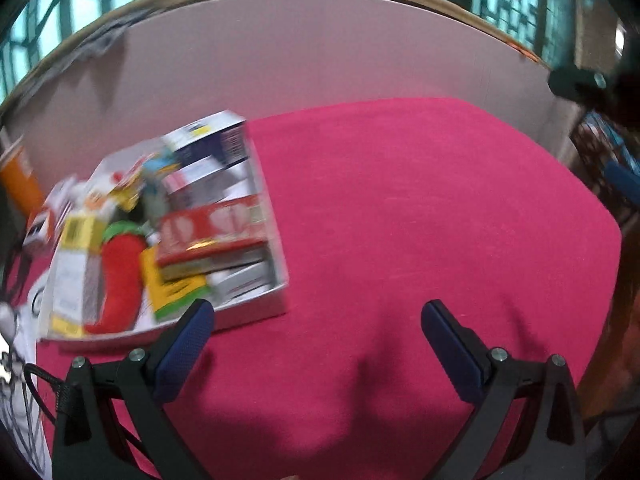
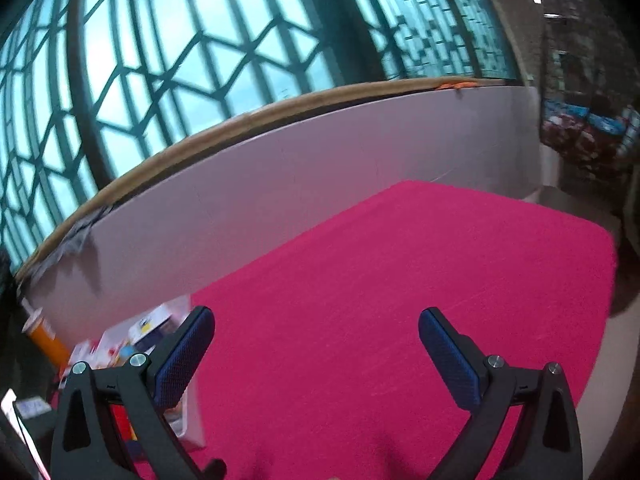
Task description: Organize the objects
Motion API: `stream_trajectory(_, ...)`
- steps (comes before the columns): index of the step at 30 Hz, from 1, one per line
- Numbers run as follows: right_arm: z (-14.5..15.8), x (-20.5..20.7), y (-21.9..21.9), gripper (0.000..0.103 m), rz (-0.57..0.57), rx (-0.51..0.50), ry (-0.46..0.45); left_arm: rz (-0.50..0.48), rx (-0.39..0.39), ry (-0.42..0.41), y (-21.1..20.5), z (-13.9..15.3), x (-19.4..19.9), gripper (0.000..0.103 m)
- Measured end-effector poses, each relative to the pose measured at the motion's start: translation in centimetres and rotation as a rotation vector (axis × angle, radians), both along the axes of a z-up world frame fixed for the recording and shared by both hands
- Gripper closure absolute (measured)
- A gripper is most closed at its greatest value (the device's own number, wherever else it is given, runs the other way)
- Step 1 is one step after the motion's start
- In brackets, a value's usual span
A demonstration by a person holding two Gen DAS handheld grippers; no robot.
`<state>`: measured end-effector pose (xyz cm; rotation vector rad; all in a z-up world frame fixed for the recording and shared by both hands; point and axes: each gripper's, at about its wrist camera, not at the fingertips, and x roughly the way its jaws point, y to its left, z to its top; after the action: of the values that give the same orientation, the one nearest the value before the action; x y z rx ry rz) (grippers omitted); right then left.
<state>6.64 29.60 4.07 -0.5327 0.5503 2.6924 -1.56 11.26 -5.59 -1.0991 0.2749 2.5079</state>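
Note:
A white tray (image 1: 276, 300) sits on the left part of the pink tablecloth (image 1: 420, 220). It is packed with several small boxes, among them a red one (image 1: 212, 226), a yellow-green one (image 1: 172, 292) and a blue-white one (image 1: 212, 142), plus a red chili plush toy (image 1: 120, 276). My left gripper (image 1: 318, 316) is open and empty, above the cloth just right of the tray's near corner. My right gripper (image 2: 316, 322) is open and empty over the bare cloth (image 2: 400, 280); the tray (image 2: 192, 432) lies at its lower left, partly hidden by the left finger.
A grey-white board (image 1: 320, 48) stands along the table's back edge, with windows behind. An orange cup (image 1: 20, 180) stands left of the tray, also in the right wrist view (image 2: 46, 340). Papers and cables (image 1: 16, 360) lie at the far left. The table's right edge (image 1: 612, 240) drops off.

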Motion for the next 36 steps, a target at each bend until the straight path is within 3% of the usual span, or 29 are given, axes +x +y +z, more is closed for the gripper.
stream_trajectory(6,0.3,1.1,4.7,0.0,-0.122,-0.025,-0.004,-0.176,-0.028,-0.007,5.6,-1.3,-0.4,0.0)
stream_trajectory(11,0.0,2.6,8.9,0.0,-0.228,-0.048,-0.014,-0.485,-0.026,-0.137,12.0,-4.0,0.2,0.0)
stream_trajectory(16,0.0,4.8,12.9,0.0,-0.343,-0.072,-0.003,-0.742,-0.122,-0.11,17.1,-5.9,2.9,0.0)
stream_trajectory(23,-0.2,5.7,14.5,0.0,-0.371,-0.098,-0.006,-0.794,-0.053,-0.093,16.8,-6.0,2.7,0.0)
stream_trajectory(36,-1.3,5.4,15.0,0.0,-0.34,-0.17,-0.024,-0.79,-0.055,-0.086,16.8,-6.3,2.8,0.0)
